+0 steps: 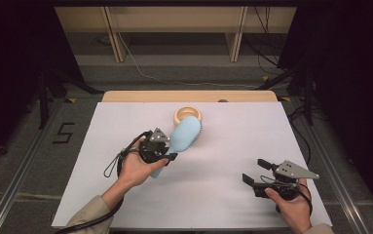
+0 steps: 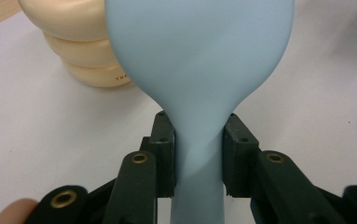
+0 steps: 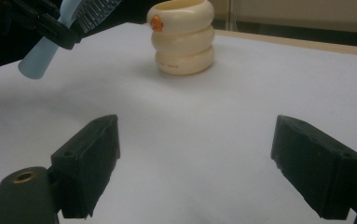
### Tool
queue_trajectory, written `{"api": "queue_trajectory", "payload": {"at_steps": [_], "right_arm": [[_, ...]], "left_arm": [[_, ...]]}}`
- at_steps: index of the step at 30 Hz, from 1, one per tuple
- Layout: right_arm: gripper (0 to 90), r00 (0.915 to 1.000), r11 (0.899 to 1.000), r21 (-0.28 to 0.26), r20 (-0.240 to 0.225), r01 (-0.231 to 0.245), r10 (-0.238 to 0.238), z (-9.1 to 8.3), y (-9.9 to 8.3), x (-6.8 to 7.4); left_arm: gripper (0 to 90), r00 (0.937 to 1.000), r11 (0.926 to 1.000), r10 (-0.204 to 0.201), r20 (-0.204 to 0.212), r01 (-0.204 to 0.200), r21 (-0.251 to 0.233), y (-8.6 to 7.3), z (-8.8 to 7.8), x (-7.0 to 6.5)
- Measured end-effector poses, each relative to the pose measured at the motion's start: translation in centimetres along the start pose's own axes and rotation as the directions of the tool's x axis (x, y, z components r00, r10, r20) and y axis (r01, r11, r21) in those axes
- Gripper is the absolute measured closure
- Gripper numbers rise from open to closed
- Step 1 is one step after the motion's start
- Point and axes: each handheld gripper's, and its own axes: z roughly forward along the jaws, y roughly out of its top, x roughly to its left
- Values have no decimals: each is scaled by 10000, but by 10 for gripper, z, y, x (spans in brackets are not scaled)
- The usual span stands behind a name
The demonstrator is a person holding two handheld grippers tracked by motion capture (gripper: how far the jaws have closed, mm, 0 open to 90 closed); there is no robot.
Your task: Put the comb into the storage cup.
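Observation:
My left gripper (image 1: 162,155) is shut on the handle of a light blue hairbrush (image 1: 183,135), holding it off the table with its head toward the cream cup. In the left gripper view both black pads (image 2: 166,154) press the sides of the hairbrush's neck (image 2: 199,149). The cream ribbed cup (image 1: 188,115) stands upright just beyond the brush head, near the table's far edge. It appears again as the cup (image 3: 182,39), with an orange spot at its rim. My right gripper (image 1: 253,171) rests low at the front right, open, with nothing between its jaws.
A white mat (image 1: 223,146) covers the wooden table (image 1: 125,96). Beyond it are wooden shelf legs and cables on the floor. A "5" mark (image 1: 64,132) lies on the floor at left.

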Motion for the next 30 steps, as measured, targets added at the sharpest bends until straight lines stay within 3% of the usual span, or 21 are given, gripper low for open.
{"api": "queue_trajectory", "payload": {"at_steps": [13,30], "right_arm": [[162,9999,9999,2,7,109,-109,0,1,1],[162,9999,9999,30,-5,135,-135,1,1,2]], "left_arm": [[693,9996,9956,-287,-72,279,-892,0,-1,2],[693,9960,9841,-880,133,890,-1537,1,2,-3]]}}
